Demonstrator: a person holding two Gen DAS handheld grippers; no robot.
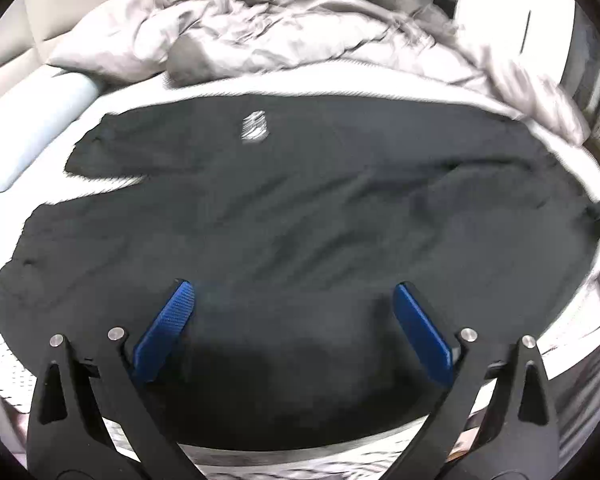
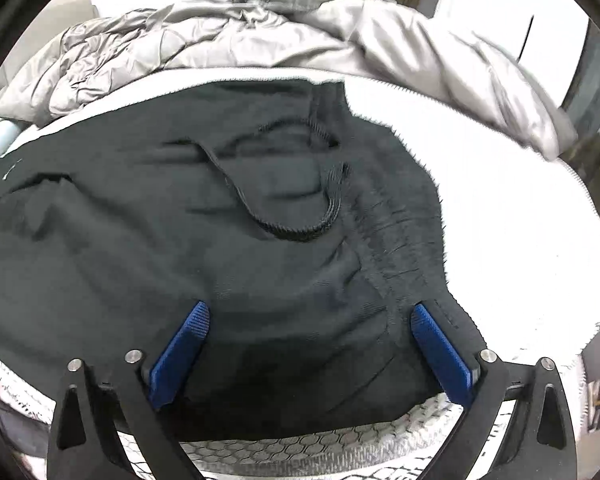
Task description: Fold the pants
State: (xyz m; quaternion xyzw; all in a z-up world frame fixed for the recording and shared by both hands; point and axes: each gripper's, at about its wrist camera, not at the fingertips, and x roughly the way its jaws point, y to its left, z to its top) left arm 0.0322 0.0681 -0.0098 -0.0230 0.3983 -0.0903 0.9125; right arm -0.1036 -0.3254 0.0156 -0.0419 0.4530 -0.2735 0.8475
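Both claws, left claw and right claw, wide open, empty, above black pants.

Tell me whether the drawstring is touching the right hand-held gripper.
Apart. The right wrist view shows the drawstring looped on the pants well beyond the open right hand-held gripper, with bare dark fabric between them.

Your left wrist view blurs the white logo on the dark pants beyond reading; the pants' right end runs off frame, edges smeared.
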